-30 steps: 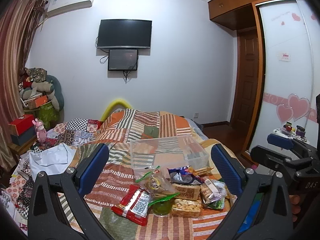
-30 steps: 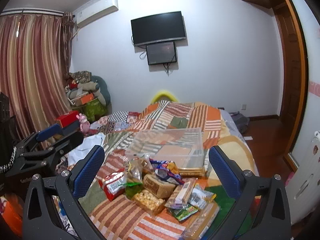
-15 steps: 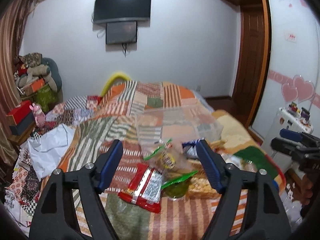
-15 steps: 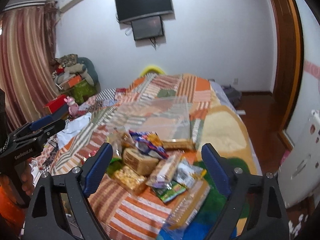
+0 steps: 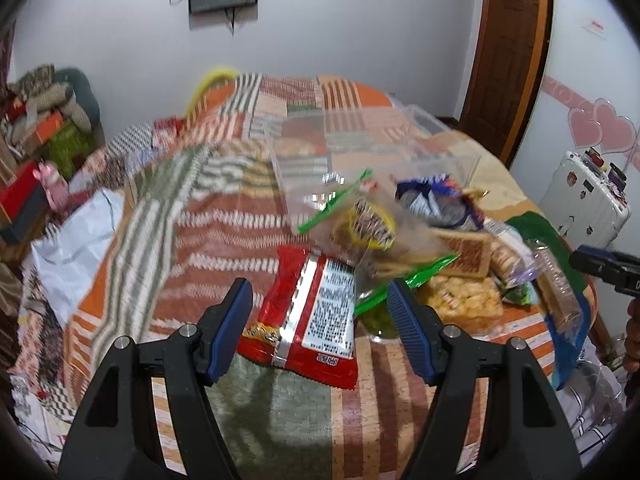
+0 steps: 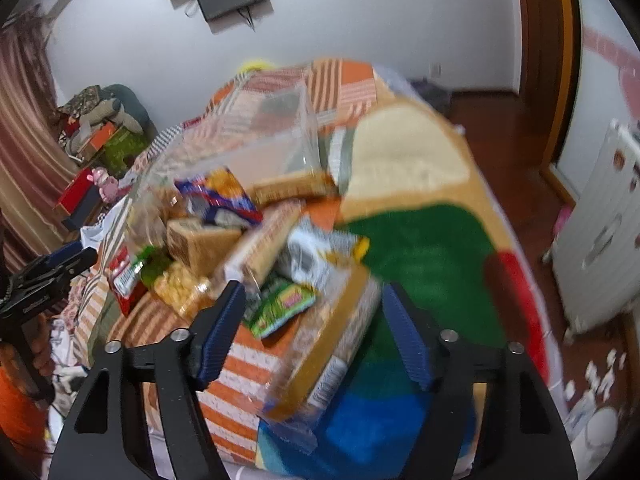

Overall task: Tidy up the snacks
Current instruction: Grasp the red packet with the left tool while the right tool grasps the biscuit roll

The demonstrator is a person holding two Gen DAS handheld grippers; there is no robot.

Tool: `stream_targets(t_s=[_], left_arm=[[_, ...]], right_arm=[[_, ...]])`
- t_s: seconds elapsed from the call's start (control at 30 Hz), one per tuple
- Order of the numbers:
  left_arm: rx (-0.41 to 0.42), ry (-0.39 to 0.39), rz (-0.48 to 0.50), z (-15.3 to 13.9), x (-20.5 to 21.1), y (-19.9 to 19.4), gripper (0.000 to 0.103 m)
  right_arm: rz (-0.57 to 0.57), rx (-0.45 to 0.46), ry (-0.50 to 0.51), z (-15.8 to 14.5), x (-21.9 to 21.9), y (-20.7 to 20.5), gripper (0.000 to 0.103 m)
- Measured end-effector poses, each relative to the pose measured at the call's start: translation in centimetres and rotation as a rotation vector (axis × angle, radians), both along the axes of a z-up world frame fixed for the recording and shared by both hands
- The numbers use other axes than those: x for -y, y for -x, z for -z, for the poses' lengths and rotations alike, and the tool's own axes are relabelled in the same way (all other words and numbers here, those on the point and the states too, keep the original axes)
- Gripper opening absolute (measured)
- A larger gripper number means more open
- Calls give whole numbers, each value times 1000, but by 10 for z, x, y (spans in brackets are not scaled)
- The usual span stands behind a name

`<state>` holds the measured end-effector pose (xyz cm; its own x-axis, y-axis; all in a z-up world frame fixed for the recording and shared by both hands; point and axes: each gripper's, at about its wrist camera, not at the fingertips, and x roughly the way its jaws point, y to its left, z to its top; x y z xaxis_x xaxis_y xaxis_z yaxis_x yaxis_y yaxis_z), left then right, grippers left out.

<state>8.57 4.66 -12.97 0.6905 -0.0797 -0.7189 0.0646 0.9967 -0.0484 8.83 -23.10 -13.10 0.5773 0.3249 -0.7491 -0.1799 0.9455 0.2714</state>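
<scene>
Hovering wide open: left hand-held gripper [image 5: 320,312] over red snack packet [image 5: 310,316].

Hovers, left gripper [image 5: 318,312], jaws spread wide above the red snack packet [image 5: 310,314]. Lies flat on the patchwork bedspread [image 5: 192,240], that packet, printed label up, framed between the blue pads [image 5: 408,332]. Just beyond the packet, a zip bag with a green seal [image 5: 352,216], tilted, yellow-wrapped snacks inside. Beyond that again, a clear plastic bin [image 5: 360,148], nothing visible inside. Right of the packet, a jar of something green [image 5: 378,318], touching its edge; further right, a tub of pale puffs [image 5: 460,300], a brown box [image 5: 466,254], a blue wrapper [image 5: 432,200]. Far right of the packet, the right gripper [image 5: 608,268], only partly in view at the frame edge, jaw state unclear.
</scene>
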Motion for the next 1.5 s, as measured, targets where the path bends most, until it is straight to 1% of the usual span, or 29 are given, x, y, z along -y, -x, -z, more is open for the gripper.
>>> stream_targets(t_s=[0.07,0.2,0.27,0.37,0.5,0.53,0.77,0.8,0.87,0.9,0.93,0.97,1.07,1.23,1.37,1.5], left_arm=[[-30,9,-4,11,-3,-6,70],[-81,24,-4,29,-8,-17,70],[-102,28,0,36,-10,-21,71],[-118,29,-6,45,-13,-28,77],[-135,68,-10,55,-19,-35,88],[-141,73,-12,58,-19,-38,90],[-171,39,-9,72,-16,-54,90],[-168,29,-10,73,-15,-55,90],[-158,22,-9,73,-13,-53,85],[-152,25,1,73,-13,-53,76],[-147,27,6,72,-12,-51,69],[-144,30,8,71,-12,-49,67],[-149,51,-1,69,-16,-44,67],[-136,55,-53,60,-28,-29,67],[-102,62,-93,45,-40,-16,67],[-48,57,-113,24,-45,-2,67]], right_arm=[[0,-38,-20,9,1,-1,65],[-6,-106,-35,24,1,-2,56],[-5,-129,-33,30,1,-4,55],[-5,-159,-37,38,2,-7,53],[-2,-164,-48,38,5,-8,51],[-2,-162,-46,38,6,-8,50],[3,-140,-43,34,8,-8,44],[5,-138,-46,34,7,-8,44],[6,-135,-50,33,5,-10,41],[6,-129,-55,32,4,-11,38],[1,-123,-64,30,5,-10,36],[-2,-118,-67,29,3,-11,36],[-8,-92,-49,23,-1,-10,34],[-9,-67,-51,19,-2,-9,33],[-5,-37,-60,12,-4,-11,33],[-7,3,-69,1,-6,-14,33]])
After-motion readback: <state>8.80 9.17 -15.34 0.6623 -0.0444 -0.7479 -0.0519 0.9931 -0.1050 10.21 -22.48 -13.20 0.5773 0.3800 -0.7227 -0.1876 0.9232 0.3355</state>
